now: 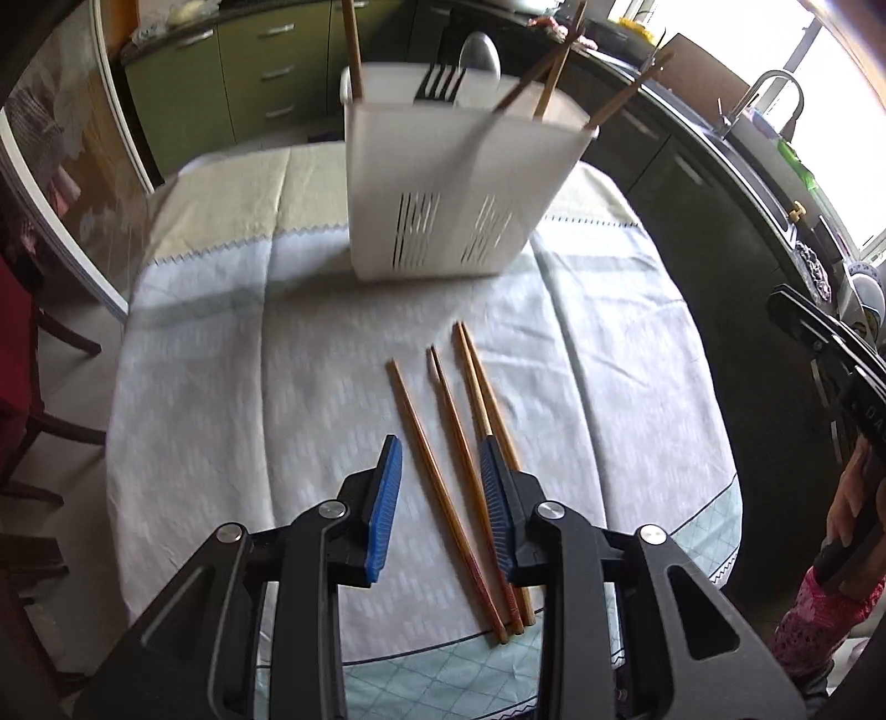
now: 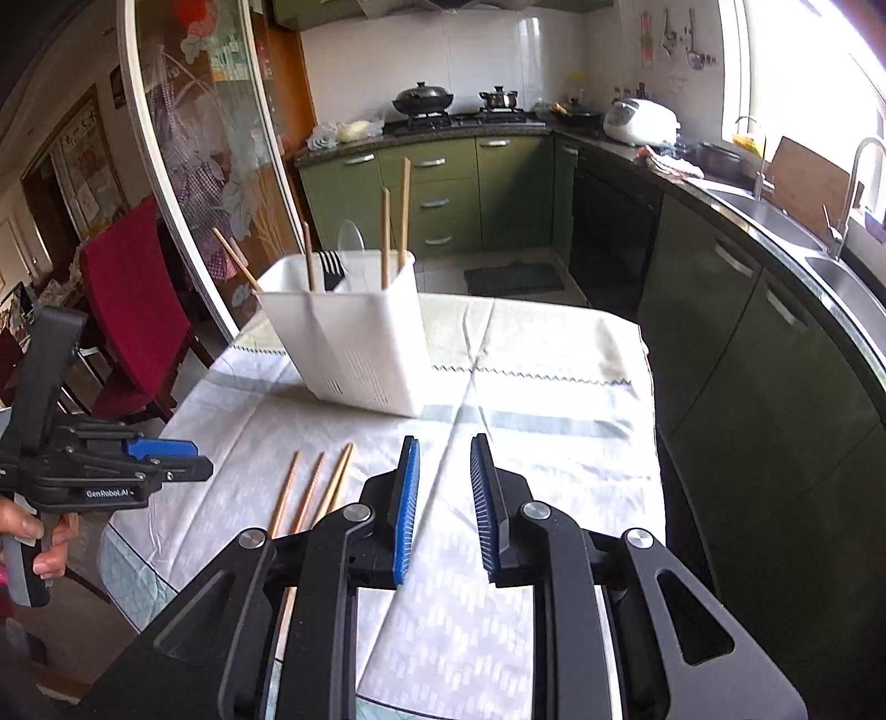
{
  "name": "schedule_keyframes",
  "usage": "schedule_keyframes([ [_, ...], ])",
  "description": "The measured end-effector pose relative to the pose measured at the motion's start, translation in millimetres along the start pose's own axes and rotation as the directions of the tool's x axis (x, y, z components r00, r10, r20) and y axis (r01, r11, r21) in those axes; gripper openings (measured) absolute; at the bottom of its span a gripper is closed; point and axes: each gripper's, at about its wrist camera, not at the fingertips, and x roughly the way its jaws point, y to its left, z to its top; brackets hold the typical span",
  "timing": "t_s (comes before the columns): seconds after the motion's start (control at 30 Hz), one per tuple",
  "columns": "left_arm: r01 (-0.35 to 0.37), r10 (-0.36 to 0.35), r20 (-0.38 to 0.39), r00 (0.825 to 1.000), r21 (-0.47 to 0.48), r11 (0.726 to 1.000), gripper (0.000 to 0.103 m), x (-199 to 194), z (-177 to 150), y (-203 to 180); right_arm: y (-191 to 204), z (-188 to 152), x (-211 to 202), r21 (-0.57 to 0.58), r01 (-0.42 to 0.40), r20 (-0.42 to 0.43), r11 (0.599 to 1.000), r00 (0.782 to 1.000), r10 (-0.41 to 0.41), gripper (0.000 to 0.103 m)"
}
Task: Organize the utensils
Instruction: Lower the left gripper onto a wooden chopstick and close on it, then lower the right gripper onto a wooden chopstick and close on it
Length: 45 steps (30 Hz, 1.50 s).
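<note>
Four loose chopsticks (image 1: 454,471) are lying on the tablecloth (image 1: 249,387) on the near side of the white utensil holder (image 1: 454,188), well apart from it. The left gripper (image 1: 440,448) is hanging over their lower halves with its jaws spread and nothing pinched; its right finger is covering part of the rightmost pair, so whether it is touching them is hard to tell. The right gripper (image 2: 444,443) is hovering over bare cloth, nearer than the holder, jaws slightly apart and empty. In the right wrist view its body is hiding the near ends of the chopsticks (image 2: 310,487). Inside the holder, several chopsticks (image 2: 385,238), a black fork (image 1: 440,83) and a spoon (image 1: 480,52) are standing, their lower parts hidden by its walls. The holder is looking blurred in the left wrist view.
</note>
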Motion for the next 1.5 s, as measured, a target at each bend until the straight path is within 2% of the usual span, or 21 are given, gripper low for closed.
schedule_keyframes([
  [0.23, -0.059, 0.052, -0.085, 0.995, -0.08, 0.995, 0.028, 61.5, -10.4, 3.1, -15.6, -27.8, 19.6, 0.02, -0.02, -0.068, 1.0, 0.997, 0.022, 0.019],
  [0.4, -0.116, 0.108, -0.09, 0.99, -0.092, 0.989, 0.025, 75.0, -7.2, 2.2, -14.2, -29.8, 24.8, 0.013, -0.038, -0.083, 0.999, 0.996, 0.039, 0.02],
  [0.47, -0.125, 0.116, -0.096, 0.989, -0.101, 0.987, 0.021, 78.9, -5.8, 3.0, -12.9, -28.9, 26.1, 0.014, -0.043, -0.08, 0.999, 0.996, 0.044, 0.025],
  [0.63, -0.124, 0.113, -0.122, 0.986, -0.094, 0.988, 0.016, 89.5, -7.0, 5.3, -3.1, -29.9, 41.1, 0.003, -0.066, -0.108, 0.998, 0.992, 0.066, 0.025],
  [0.73, -0.128, 0.118, -0.116, 0.986, -0.08, 0.989, 0.014, 91.0, -7.2, 2.6, 6.4, -31.3, 54.4, -0.007, -0.076, -0.132, 0.997, 0.988, 0.074, 0.025],
  [0.77, -0.131, 0.122, -0.116, 0.986, -0.074, 0.989, 0.009, 91.1, -7.3, 2.4, 11.0, -31.7, 59.3, -0.014, -0.078, -0.144, 0.997, 0.987, 0.075, 0.025],
  [0.87, -0.126, 0.121, -0.119, 0.985, -0.039, 0.991, 0.007, 90.9, -5.7, 2.8, 25.5, -34.0, 77.7, -0.041, -0.089, -0.185, 0.995, 0.979, 0.08, 0.025],
  [1.0, -0.144, 0.143, -0.121, 0.982, 0.0, 0.99, 0.007, 87.7, -7.6, 12.5, 47.7, -38.7, 111.1, -0.044, -0.138, -0.263, 0.989, 0.957, 0.122, 0.025],
  [1.1, -0.145, 0.142, -0.125, 0.982, -0.018, 0.989, 0.007, 84.4, -9.2, 29.5, 65.9, -43.8, 134.6, -0.05, -0.165, -0.314, 0.985, 0.939, 0.142, 0.025],
  [1.23, -0.133, 0.129, -0.122, 0.984, -0.026, 0.991, 0.008, 79.4, -11.9, 42.3, 81.4, -48.1, 156.8, -0.059, -0.166, -0.353, 0.984, 0.926, 0.135, 0.025],
  [1.33, -0.125, 0.121, -0.119, 0.986, -0.028, 0.992, 0.008, 76.2, -13.3, 48.0, 89.1, -48.9, 163.8, -0.07, -0.157, -0.363, 0.985, 0.924, 0.121, 0.025],
  [1.5, -0.121, 0.118, -0.11, 0.987, -0.017, 0.993, 0.008, 68.5, -23.0, 57.0, 96.0, -51.5, 170.7, -0.116, -0.088, -0.373, 0.989, 0.927, 0.039, 0.023],
])
